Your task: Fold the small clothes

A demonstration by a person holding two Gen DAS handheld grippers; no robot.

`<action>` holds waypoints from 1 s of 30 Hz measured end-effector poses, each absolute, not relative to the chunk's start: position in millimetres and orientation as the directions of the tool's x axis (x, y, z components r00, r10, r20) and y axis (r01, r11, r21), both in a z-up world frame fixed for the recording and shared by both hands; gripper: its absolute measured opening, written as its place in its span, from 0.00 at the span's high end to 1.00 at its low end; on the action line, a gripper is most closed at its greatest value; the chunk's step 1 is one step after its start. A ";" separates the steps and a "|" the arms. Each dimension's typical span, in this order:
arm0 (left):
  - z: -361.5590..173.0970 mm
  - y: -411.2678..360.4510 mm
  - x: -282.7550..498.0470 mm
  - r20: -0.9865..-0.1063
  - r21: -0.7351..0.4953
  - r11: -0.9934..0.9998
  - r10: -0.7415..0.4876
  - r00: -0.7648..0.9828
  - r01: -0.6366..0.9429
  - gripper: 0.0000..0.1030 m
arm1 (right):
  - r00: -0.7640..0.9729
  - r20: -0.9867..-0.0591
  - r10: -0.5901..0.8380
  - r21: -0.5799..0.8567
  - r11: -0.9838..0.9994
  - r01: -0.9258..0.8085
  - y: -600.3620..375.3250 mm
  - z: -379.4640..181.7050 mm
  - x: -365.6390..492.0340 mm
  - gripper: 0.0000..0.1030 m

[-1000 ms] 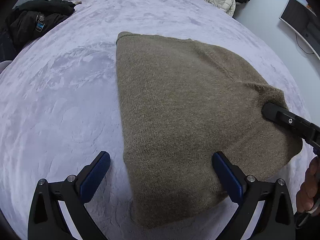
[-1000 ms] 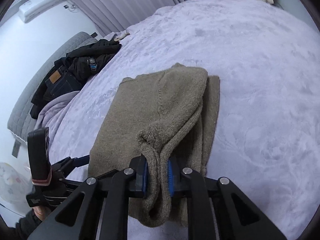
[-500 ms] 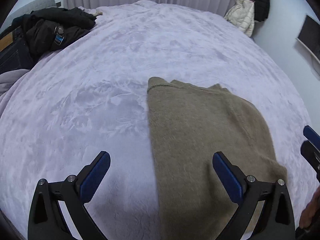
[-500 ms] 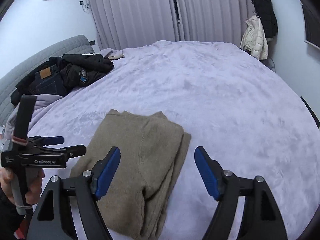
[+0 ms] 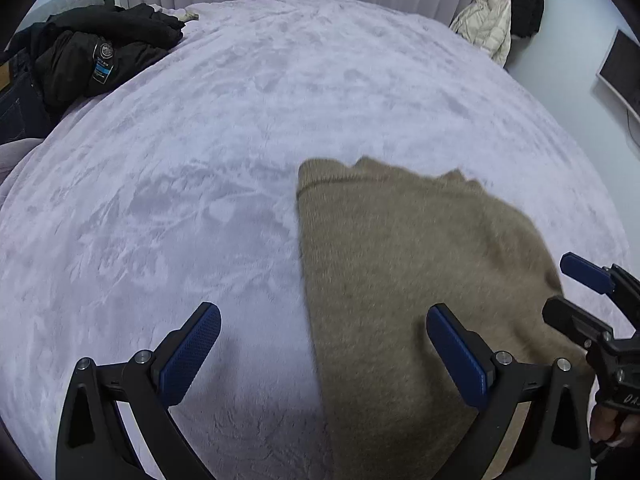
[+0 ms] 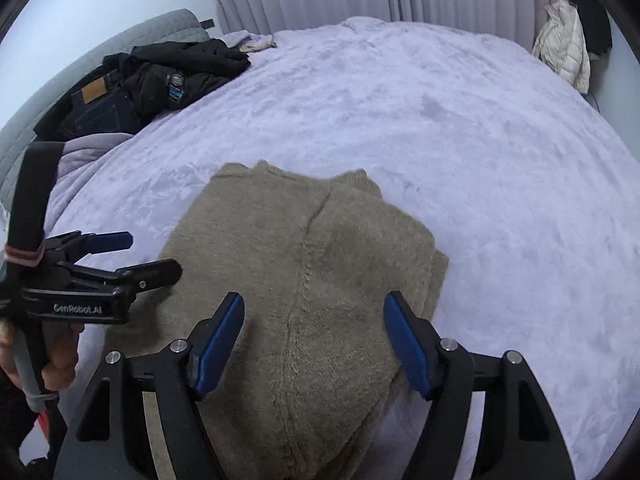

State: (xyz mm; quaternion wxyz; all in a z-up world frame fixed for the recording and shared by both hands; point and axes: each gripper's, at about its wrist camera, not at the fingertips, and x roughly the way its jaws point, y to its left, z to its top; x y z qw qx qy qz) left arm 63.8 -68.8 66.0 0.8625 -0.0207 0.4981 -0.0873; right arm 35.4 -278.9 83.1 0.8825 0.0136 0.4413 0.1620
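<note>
Currently, one folded olive sweater (image 6: 304, 280) is being left lying on the bed (image 6: 500, 160), its long axis running away from both tongs. The right tongs (image 6: 314, 344) are being held wide open and empty directly over its near end. The left tongs (image 5: 320, 356), equally open and empty, are being held over its left edge.

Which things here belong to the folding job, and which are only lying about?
Job:
- brown sweater, folded on the bed
- left gripper, open
- right gripper, open

Lying about:
- black jacket
- jeans
- white coat, hanging
</note>
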 end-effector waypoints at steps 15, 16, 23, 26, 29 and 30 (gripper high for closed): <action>70.3 -58.4 108.9 -0.905 -0.159 0.986 -0.167 0.391 0.054 0.00 | 0.489 -0.865 0.114 0.012 0.979 -0.206 -260.3 81.3 95.2 0.26; 73.8 -54.1 95.4 -0.895 -0.217 0.973 -0.228 0.383 0.073 0.00 | 0.494 -0.865 0.088 -0.022 0.977 -0.214 -253.2 88.3 84.1 0.26; 43.9 -62.3 9.1 -0.897 -0.129 0.975 -0.194 0.398 0.184 0.00 | 0.534 -0.846 0.013 -0.181 0.934 -0.309 -230.9 76.1 4.4 0.25; 50.3 -46.6 -14.1 -0.874 -0.184 0.969 -0.238 0.424 0.165 0.00 | 0.528 -0.847 0.066 -0.091 0.960 -0.266 -258.3 69.4 -17.9 0.24; 62.2 -37.2 -30.5 -0.872 -0.168 0.973 -0.221 0.436 0.156 0.00 | 0.521 -0.853 0.036 -0.110 0.963 -0.246 -276.4 66.1 -37.6 0.23; 66.3 -36.9 -36.9 -0.863 -0.164 0.974 -0.218 0.455 0.156 0.00 | 0.522 -0.852 0.020 -0.120 0.965 -0.234 -279.3 68.9 -40.9 0.23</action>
